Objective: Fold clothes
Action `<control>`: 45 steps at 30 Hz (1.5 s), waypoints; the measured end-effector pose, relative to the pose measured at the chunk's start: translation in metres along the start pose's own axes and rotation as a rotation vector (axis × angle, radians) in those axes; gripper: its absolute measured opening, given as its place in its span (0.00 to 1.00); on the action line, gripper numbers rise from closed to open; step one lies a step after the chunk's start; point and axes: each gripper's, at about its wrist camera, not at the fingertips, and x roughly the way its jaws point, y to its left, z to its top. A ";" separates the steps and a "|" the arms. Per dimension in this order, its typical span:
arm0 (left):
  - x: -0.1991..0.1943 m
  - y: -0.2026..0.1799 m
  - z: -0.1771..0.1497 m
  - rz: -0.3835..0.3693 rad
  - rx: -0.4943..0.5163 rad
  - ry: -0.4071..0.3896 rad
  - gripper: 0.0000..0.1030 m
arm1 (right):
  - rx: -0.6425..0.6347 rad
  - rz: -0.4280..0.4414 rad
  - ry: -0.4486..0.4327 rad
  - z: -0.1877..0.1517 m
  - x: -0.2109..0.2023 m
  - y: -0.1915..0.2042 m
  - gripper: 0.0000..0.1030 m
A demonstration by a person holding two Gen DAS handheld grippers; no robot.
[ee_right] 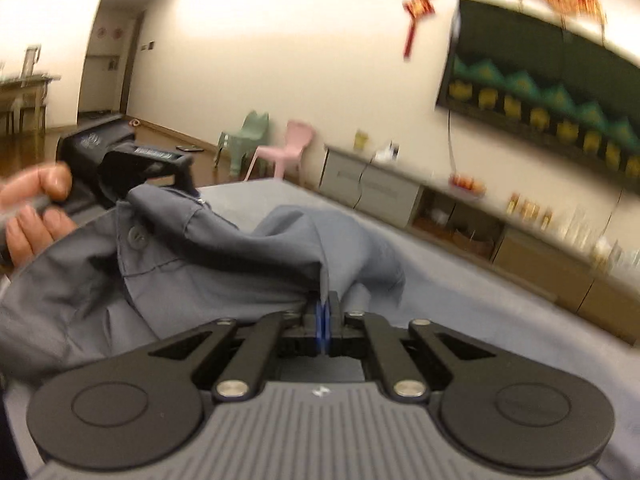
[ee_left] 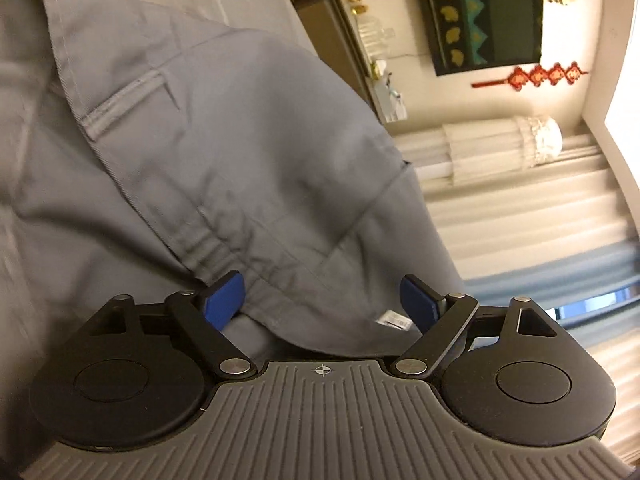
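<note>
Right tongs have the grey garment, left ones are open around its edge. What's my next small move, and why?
Probably close the left tongs on the grey garment. Its waistband edge lies between the open pads, while the right tongs are shut on a fold of it, so both ends would be held for folding.

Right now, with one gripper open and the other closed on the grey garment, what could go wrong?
1. The right gripper pinches only a thin edge of the grey garment; a pull could slip it free.
2. The left gripper is open around the waistband and holds nothing, so that side may sag.
3. The cloth is bunched over the bed; folding now could trap creases.
</note>
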 end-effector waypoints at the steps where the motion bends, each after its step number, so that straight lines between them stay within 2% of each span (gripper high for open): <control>1: -0.004 -0.001 -0.005 -0.018 -0.013 -0.003 0.76 | -0.052 -0.014 0.012 -0.005 -0.001 0.004 0.01; 3: -0.009 0.000 -0.015 -0.053 -0.047 -0.005 0.77 | -0.115 -0.029 0.062 -0.015 0.002 0.008 0.01; 7: -0.003 0.000 -0.033 -0.062 -0.135 0.019 0.80 | -0.073 -0.030 0.121 -0.025 0.011 0.008 0.02; 11: 0.007 -0.004 -0.045 -0.022 -0.191 0.001 0.81 | -0.047 -0.048 0.109 -0.018 0.018 0.011 0.02; 17: -0.018 0.016 -0.069 -0.035 -0.301 -0.098 0.81 | -0.046 -0.063 0.090 -0.032 0.010 0.007 0.02; 20: -0.008 0.020 -0.066 -0.018 -0.306 -0.107 0.79 | -0.037 -0.055 0.092 -0.037 0.013 0.010 0.02; 21: -0.004 0.012 -0.059 -0.010 -0.273 -0.114 0.78 | -0.036 -0.052 0.092 -0.037 0.014 0.011 0.02; 22: -0.001 0.000 -0.049 -0.004 -0.221 -0.125 0.73 | -0.038 -0.050 0.089 -0.037 0.015 0.013 0.02; 23: 0.001 -0.013 -0.038 0.002 -0.169 -0.135 0.59 | -0.039 -0.049 0.086 -0.036 0.014 0.014 0.02; 24: 0.004 -0.026 -0.028 0.007 -0.117 -0.145 0.39 | -0.036 -0.049 0.083 -0.036 0.012 0.014 0.02; 25: 0.007 -0.039 -0.017 0.013 -0.064 -0.156 0.06 | -0.031 -0.050 0.079 -0.036 0.011 0.014 0.02; 26: 0.010 -0.051 -0.007 0.019 -0.012 -0.166 0.01 | -0.023 -0.052 0.076 -0.036 0.009 0.012 0.02; 27: 0.012 -0.064 0.004 0.025 0.040 -0.176 0.00 | -0.006 -0.052 0.070 -0.035 0.008 0.010 0.02; 29: 0.018 -0.090 0.025 0.036 0.145 -0.196 0.00 | 0.026 -0.044 0.044 -0.029 0.006 0.006 0.02; 31: 0.004 -0.135 0.058 0.029 0.276 -0.292 0.00 | 0.045 -0.028 -0.010 -0.010 0.009 0.006 0.02; 32: -0.003 -0.151 0.079 0.052 0.309 -0.342 0.00 | 0.053 -0.016 -0.045 0.003 0.013 0.007 0.05; 33: -0.009 -0.158 0.103 0.094 0.315 -0.386 0.00 | 0.066 -0.002 -0.078 0.017 0.019 0.007 0.09; 34: -0.014 -0.166 0.126 0.136 0.322 -0.430 0.00 | 0.082 0.013 -0.110 0.031 0.026 0.007 0.24; 35: -0.020 -0.174 0.150 0.178 0.328 -0.474 0.08 | 0.099 0.036 -0.118 0.043 0.035 0.004 0.43; 36: -0.026 -0.182 0.174 0.220 0.335 -0.518 0.17 | 0.123 0.050 -0.105 0.051 0.043 -0.002 0.47; 37: -0.033 -0.174 0.191 0.288 0.289 -0.551 0.30 | 0.147 0.053 -0.083 0.056 0.048 -0.010 0.48; 38: -0.041 -0.159 0.196 0.348 0.234 -0.560 0.37 | 0.179 0.050 -0.057 0.053 0.045 -0.024 0.50; 39: -0.048 -0.146 0.196 0.390 0.198 -0.559 0.39 | 0.215 0.046 -0.030 0.048 0.040 -0.040 0.52; 41: -0.063 -0.122 0.178 0.400 0.178 -0.549 0.56 | 0.288 0.019 0.031 0.031 0.027 -0.078 0.67; 43: -0.075 -0.099 0.152 0.392 0.153 -0.534 0.60 | 0.367 -0.063 0.116 -0.002 0.010 -0.127 0.69; 45: -0.078 -0.085 0.130 0.400 0.155 -0.500 0.61 | 0.469 -0.194 0.218 -0.042 -0.008 -0.184 0.69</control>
